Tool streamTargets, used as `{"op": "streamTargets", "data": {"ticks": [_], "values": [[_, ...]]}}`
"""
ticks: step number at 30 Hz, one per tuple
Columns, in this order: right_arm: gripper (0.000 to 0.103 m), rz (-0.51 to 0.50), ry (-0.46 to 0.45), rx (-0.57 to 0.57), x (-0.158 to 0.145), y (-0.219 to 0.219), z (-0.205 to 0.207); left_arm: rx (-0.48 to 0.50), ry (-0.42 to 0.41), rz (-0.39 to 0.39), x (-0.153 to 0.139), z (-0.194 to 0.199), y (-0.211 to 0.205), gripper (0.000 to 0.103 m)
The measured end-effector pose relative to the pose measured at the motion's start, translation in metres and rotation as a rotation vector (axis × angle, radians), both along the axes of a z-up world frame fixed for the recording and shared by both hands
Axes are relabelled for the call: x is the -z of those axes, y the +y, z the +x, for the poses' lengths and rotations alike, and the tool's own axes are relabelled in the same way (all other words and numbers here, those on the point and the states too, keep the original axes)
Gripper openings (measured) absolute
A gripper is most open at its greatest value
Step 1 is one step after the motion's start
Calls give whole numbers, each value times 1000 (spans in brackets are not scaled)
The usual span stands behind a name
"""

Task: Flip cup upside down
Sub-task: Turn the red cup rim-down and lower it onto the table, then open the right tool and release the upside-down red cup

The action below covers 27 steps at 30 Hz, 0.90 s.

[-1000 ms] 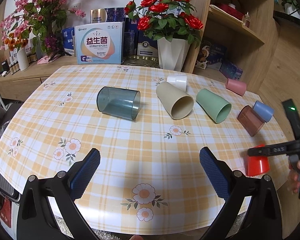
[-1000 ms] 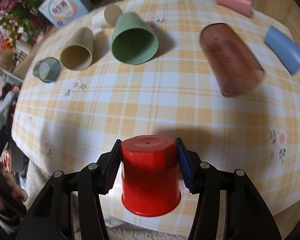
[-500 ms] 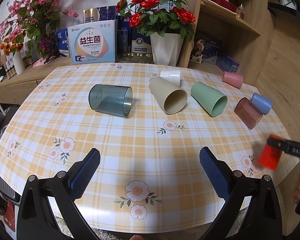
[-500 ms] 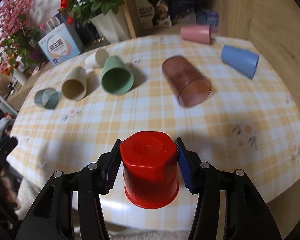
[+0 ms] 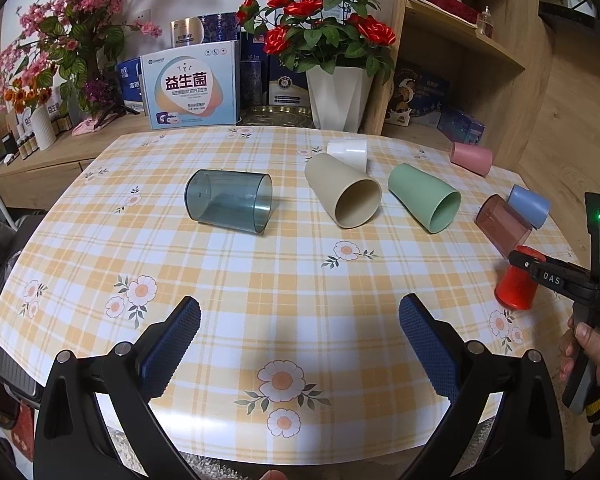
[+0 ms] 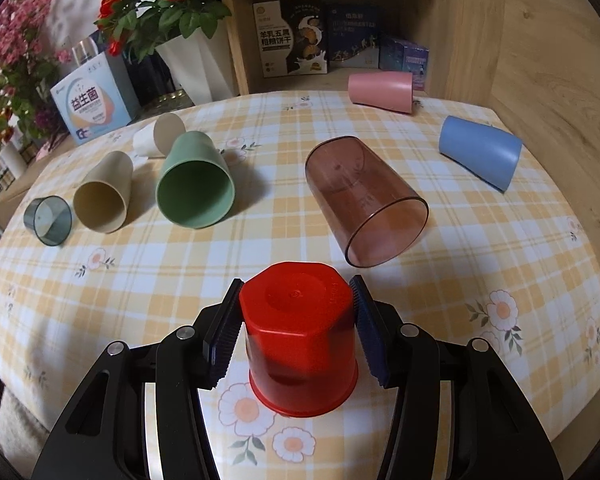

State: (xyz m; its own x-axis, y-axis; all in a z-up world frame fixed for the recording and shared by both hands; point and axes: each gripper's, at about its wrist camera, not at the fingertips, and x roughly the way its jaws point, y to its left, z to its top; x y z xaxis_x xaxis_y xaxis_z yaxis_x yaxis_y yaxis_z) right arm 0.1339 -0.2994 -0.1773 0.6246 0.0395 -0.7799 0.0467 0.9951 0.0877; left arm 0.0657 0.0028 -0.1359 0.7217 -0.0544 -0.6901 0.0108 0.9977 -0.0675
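Note:
A red cup [image 6: 298,336] stands upside down, mouth down, on the checked tablecloth [image 6: 220,264] near the front right edge. My right gripper [image 6: 296,332] has a pad on each side of it; a thin gap shows at the pads, so the jaws are slightly apart. The left wrist view shows the red cup [image 5: 516,288] with the right gripper [image 5: 526,260] at its top. My left gripper [image 5: 300,336] is open and empty above the table's near edge.
Several cups lie on their sides: dark clear [image 5: 228,202], beige [image 5: 344,196], white [image 5: 350,152], green [image 5: 424,198], brown clear [image 6: 364,200], blue [image 6: 480,154], pink [image 6: 382,86]. A rose pot [image 5: 336,96], boxes and wooden shelves stand behind.
My right gripper carried the red cup inward and down onto the cloth, base up. Its pads have eased off the cup's sides. The left gripper stayed open and drew back slightly.

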Motion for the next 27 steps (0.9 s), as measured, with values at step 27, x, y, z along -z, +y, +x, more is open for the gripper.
{"op": "streamTargets", "data": {"ticks": [27], "values": [[52, 24, 72, -35, 5, 12, -18, -24, 24, -9, 3, 0, 6, 97]]}}
